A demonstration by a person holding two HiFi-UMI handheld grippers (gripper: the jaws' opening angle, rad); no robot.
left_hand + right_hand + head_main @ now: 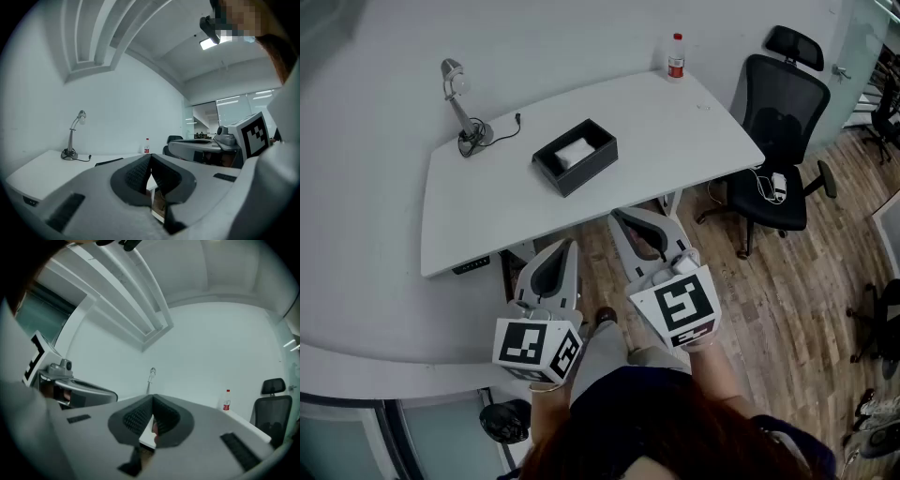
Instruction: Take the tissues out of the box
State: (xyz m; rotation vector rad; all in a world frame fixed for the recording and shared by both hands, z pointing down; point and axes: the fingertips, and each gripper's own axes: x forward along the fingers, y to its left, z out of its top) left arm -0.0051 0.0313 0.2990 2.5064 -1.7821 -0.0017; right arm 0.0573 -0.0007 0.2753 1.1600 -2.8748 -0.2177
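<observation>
While the person is standing at the near side of the table [675, 122], both grippers are hanging off the table, close to the body. The box [586, 172] is sitting near the middle of the table. The white tissues [572, 152] are lying inside it, and the top is open.

The box is lying ahead of both sets of jaws, past the table edge. Its long side is running on a slant, from near left to far right.

The left gripper [566, 247] is pointing forward at the table edge, almost in line with the box. Its jaws are touching at the tips and are holding nothing. The right gripper [619, 219] is sitting a little farther forward, with its tip close to the table edge, and it is leaning in toward the left. Its jaws are touching tip to tip too, with nothing between them.

It looks like the right gripper is a bit nearer to the box, so it may be the easier one to reach with. Whichever one goes is going to have to move forward over the edge, open up, and come down on the tissues from above.

The lamp [459, 103] and the bottle [676, 56] are standing well apart from the box, so they are likely not getting in the way.
</observation>
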